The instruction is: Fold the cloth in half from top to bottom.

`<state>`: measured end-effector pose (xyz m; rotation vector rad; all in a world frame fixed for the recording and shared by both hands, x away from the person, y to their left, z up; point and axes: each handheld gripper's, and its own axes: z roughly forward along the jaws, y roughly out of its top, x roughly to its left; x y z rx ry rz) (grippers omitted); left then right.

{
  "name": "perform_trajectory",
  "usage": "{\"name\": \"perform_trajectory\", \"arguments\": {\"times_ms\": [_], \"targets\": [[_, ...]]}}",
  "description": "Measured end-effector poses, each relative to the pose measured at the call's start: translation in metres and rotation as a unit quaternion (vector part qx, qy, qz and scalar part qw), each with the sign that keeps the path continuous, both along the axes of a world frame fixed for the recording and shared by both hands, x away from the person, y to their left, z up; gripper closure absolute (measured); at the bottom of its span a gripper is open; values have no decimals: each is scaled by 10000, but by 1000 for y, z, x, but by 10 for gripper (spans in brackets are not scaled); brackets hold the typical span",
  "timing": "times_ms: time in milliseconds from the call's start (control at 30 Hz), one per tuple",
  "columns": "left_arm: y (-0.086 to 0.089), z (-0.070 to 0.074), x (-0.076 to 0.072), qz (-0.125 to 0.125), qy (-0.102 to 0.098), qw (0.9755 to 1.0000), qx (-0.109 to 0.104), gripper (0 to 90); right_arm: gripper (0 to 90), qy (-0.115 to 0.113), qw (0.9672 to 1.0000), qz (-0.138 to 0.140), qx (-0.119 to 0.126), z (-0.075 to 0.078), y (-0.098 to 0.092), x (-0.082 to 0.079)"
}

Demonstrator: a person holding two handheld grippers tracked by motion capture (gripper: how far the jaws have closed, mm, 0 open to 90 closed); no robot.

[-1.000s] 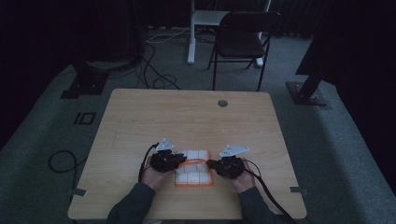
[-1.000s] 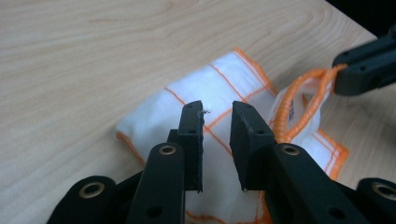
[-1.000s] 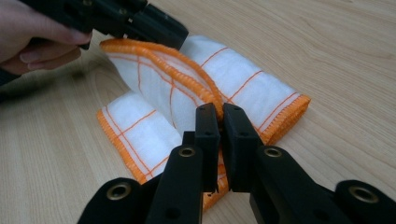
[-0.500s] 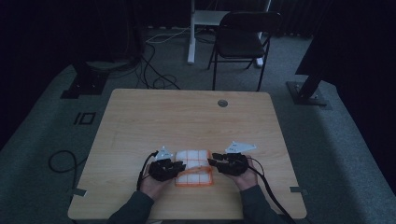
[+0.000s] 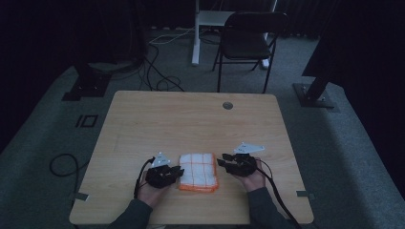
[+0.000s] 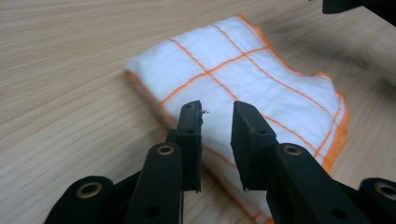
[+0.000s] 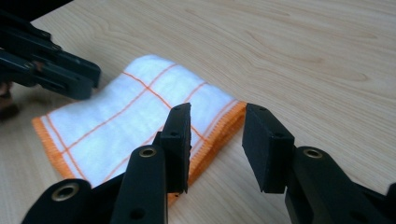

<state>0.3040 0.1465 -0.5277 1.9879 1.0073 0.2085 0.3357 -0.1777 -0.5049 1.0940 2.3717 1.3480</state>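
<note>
Folded white cloth (image 5: 199, 171) w/ orange grid lies flat on the wooden counter (image 5: 191, 119), near the front edge, between the two hands. Left hand-held gripper (image 5: 176, 171) sits at the cloth's 9 o'clock side; its jaws have just been opening a bit more, now part open, nothing clamped — in the left gripper view the cloth (image 6: 243, 88) lies past the tips, pads (image 6: 191, 126) bare. Right hand-held gripper (image 5: 223, 163) sits at the cloth's 3 o'clock side, near the far corner; jaws have just been opening from near closed, now part open w/ nothing gripped: the right gripper view shows the orange-stitched edge (image 7: 219, 130) just beyond the gap, not pinched. Looks like the fold is set down and let go, or the next fold is about to begin; can't tell which. To do the next grab well: come in low and level, one pad under the hem, one over, take all layers at a corner, not just the top one, and lift both sides evenly so the stack doesn't skew or spill open.
</note>
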Motion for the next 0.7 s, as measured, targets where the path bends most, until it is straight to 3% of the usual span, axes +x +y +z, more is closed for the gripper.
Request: {"name": "perform_trajectory", "arguments": {"times_ms": [467, 700], "targets": [[18, -4, 5, 303, -241, 9989, 261, 679, 590, 64, 9994, -290, -150, -18, -7, 5], [28, -5, 11, 504, -258, 9981, 247, 657, 589, 134, 9987, -450, -190, -25, -12, 9]]}}
